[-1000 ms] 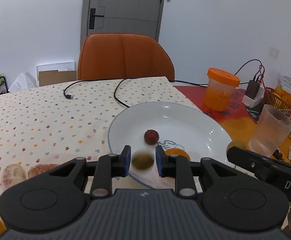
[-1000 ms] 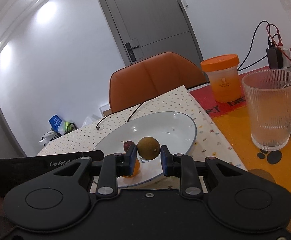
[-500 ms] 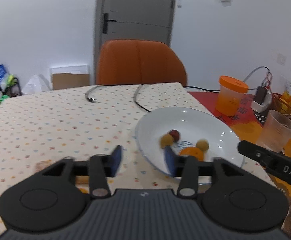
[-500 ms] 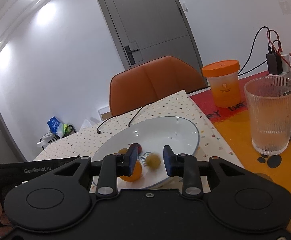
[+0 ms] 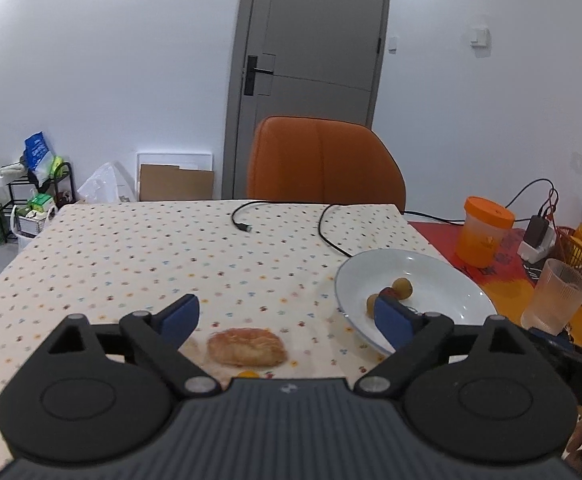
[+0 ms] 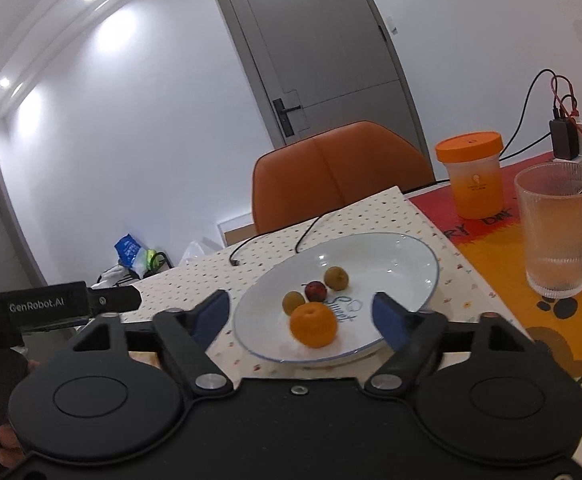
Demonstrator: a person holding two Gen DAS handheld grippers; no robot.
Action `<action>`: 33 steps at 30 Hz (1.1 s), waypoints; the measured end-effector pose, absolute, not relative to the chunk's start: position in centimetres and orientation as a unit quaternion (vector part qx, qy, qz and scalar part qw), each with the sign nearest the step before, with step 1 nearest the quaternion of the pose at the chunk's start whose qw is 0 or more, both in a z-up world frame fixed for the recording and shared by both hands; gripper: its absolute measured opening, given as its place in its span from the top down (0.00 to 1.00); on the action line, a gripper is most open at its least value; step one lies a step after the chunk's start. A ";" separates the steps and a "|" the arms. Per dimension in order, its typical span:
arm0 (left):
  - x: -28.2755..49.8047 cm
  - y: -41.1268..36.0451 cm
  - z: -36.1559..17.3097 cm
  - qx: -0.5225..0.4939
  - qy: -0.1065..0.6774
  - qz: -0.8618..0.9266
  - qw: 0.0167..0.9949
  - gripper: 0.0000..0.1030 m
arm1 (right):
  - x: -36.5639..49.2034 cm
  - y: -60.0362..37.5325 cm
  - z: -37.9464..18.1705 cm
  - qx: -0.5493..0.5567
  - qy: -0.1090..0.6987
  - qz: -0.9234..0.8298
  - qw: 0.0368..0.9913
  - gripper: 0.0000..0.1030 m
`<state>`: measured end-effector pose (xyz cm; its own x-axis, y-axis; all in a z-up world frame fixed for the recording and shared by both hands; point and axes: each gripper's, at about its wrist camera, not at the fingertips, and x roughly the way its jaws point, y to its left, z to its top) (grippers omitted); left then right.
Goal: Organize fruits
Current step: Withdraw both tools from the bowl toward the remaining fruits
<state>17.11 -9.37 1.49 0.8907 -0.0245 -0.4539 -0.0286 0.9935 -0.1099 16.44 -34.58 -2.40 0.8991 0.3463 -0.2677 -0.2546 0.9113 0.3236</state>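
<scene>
Both claws are spread wide and carry nothing. Low in the left wrist view, the left claw (image 5: pixel 287 316) frames a peeled piece of fruit (image 5: pixel 246 347) lying on the desk (image 5: pixel 131 264). To lift it well, the pads should probably straddle its width and close gently. Farther right, the plate (image 6: pixel 411 276) holds an orange (image 6: pixel 314 324), two yellowish fruits and a dark red one, ahead of the right claw (image 6: pixel 301 316).

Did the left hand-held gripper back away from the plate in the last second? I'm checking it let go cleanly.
Yes. The left hand-held gripper pulled back and leftward: the plate now sits off to its right, jaws open and empty.
</scene>
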 end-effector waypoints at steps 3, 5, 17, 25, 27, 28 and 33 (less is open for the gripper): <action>16.0 -8.3 1.9 -0.053 0.228 0.018 0.972 0.09 | 15.7 -34.1 -2.3 0.142 0.161 0.163 0.963 0.10; 15.2 -7.5 2.2 -0.051 0.224 0.029 0.973 0.09 | 15.1 -33.7 -2.4 0.143 0.157 0.168 0.963 0.05; 11.3 -3.1 2.8 -0.062 0.214 0.057 0.973 0.06 | 12.9 -31.6 -2.8 0.124 0.163 0.201 0.958 0.00; 9.4 -0.7 1.5 -0.076 0.227 0.064 0.969 0.06 | 11.7 -29.9 -3.4 0.103 0.180 0.221 0.953 0.00; 9.0 -0.2 1.2 -0.080 0.228 0.063 0.968 0.06 | 11.3 -29.6 -3.5 0.098 0.181 0.228 0.952 0.00; 8.8 0.0 1.0 -0.082 0.229 0.062 0.968 0.06 | 11.1 -29.4 -3.5 0.093 0.182 0.231 0.951 0.00; 7.9 0.8 0.0 -0.084 0.231 0.050 0.968 0.07 | 10.0 -28.0 -3.6 0.072 0.190 0.246 0.948 0.00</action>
<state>7.88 0.85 0.03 0.8882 0.0570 -0.4560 -0.1350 0.9809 -0.1402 9.96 -27.95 -3.63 0.8063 0.4941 -0.3253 -0.4394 0.8684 0.2298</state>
